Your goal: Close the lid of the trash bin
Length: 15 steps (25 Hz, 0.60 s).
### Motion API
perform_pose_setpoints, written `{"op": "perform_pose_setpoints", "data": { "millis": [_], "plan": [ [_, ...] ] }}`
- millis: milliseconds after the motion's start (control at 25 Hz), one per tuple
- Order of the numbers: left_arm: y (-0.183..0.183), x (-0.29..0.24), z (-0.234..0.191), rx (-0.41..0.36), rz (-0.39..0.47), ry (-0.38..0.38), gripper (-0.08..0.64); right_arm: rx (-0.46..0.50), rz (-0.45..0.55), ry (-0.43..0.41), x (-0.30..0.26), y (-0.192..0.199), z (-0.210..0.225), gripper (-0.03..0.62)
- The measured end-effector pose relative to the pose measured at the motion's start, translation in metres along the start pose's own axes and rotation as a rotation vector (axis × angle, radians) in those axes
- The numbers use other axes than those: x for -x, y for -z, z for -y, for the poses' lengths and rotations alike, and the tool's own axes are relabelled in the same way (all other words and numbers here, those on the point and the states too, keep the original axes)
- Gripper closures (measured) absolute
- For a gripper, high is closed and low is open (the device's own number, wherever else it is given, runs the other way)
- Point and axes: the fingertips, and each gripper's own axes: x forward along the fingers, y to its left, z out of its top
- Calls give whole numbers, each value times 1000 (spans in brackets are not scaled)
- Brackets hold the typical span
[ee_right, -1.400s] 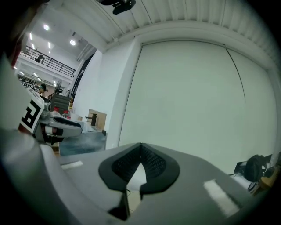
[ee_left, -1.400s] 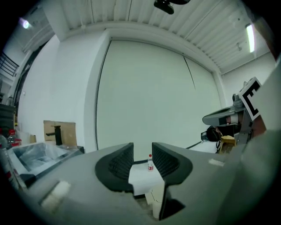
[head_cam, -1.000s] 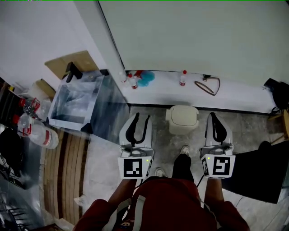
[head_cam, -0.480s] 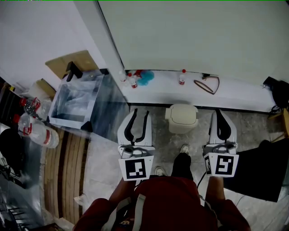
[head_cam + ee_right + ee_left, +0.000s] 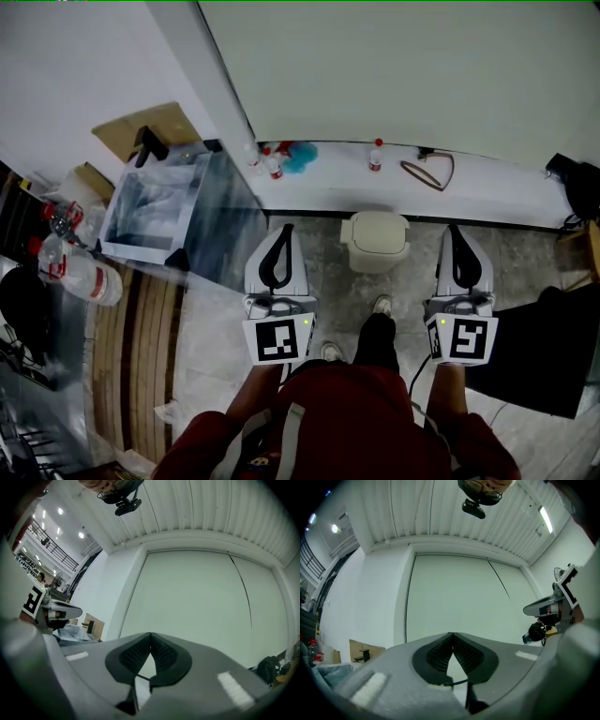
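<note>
A small cream trash bin [image 5: 375,241] stands on the floor by the wall, its lid lying flat on top. It sits between my two grippers, just ahead of the person's feet. My left gripper [image 5: 287,229] is to the bin's left, held above the floor; its jaws have just been closing and are now shut with nothing between them. In the left gripper view the left gripper [image 5: 452,633] faces only a pale wall. My right gripper [image 5: 454,228] is to the bin's right, also shut and empty; the right gripper [image 5: 150,634] likewise looks at the wall. Neither touches the bin.
A white ledge [image 5: 487,192] runs along the wall behind the bin, carrying small bottles [image 5: 377,157], a blue item [image 5: 300,161] and a looped cable [image 5: 429,173]. A clear plastic box [image 5: 155,211] stands at left, with bottles [image 5: 70,272] beyond. A black panel [image 5: 534,361] lies at right.
The left gripper's jaws went from wide apart to shut, with nothing caught. The right gripper shifted slightly forward and to the right. The bin has not moved.
</note>
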Motion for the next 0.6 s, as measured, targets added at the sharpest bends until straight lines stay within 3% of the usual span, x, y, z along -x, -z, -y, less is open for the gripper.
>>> {"op": "perform_pose_setpoints", "data": {
  "millis": [600],
  "plan": [
    [-6, 0, 7, -2, 6, 5, 555, -5, 15, 5, 9, -1, 3, 592]
  ]
}}
